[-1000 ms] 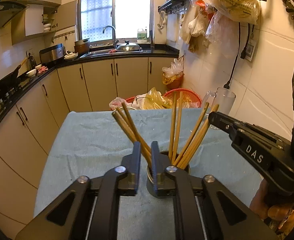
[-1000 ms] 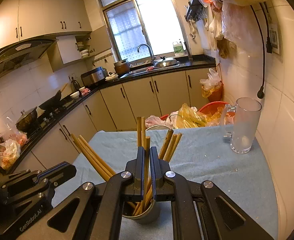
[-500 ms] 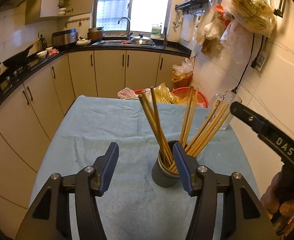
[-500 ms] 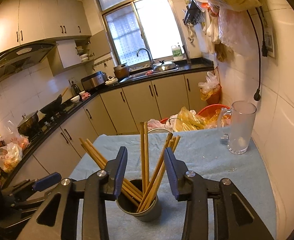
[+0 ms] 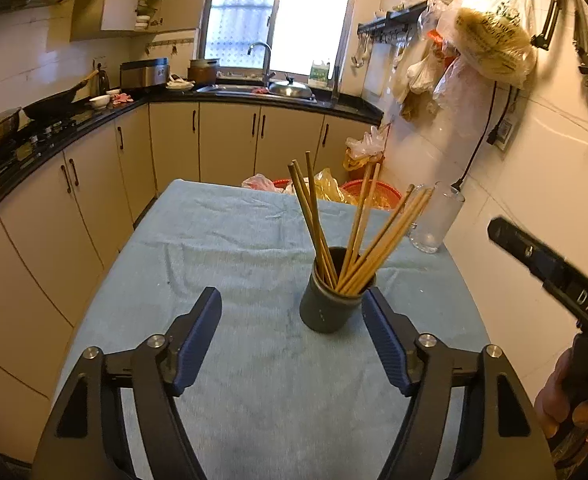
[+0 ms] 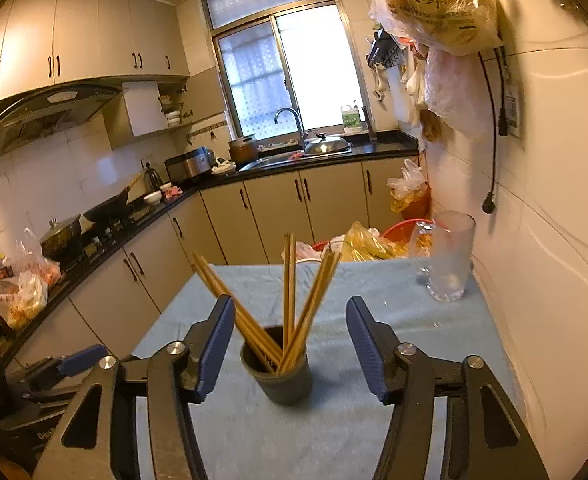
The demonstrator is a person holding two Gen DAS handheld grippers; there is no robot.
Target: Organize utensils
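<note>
A dark grey cup (image 5: 332, 304) stands upright on the blue cloth-covered table (image 5: 222, 240) and holds several wooden chopsticks (image 5: 358, 232) fanned out. It also shows in the right wrist view (image 6: 280, 374) with its chopsticks (image 6: 290, 292). My left gripper (image 5: 292, 314) is open and empty, its tips level with the cup's near side. My right gripper (image 6: 290, 326) is open and empty, its jaws standing either side of the cup, not touching it. The right gripper's body (image 5: 554, 276) shows at the right of the left wrist view.
A clear glass mug (image 5: 434, 220) stands at the table's far right by the tiled wall; it also shows in the right wrist view (image 6: 450, 256). Red baskets and plastic bags (image 5: 334, 188) sit beyond the far edge. Kitchen cabinets (image 5: 74, 200) run along the left.
Both grippers were shut on chopsticks in the cup a second ago. They have opened wide and drawn back; the chopsticks now stand free in the cup.
</note>
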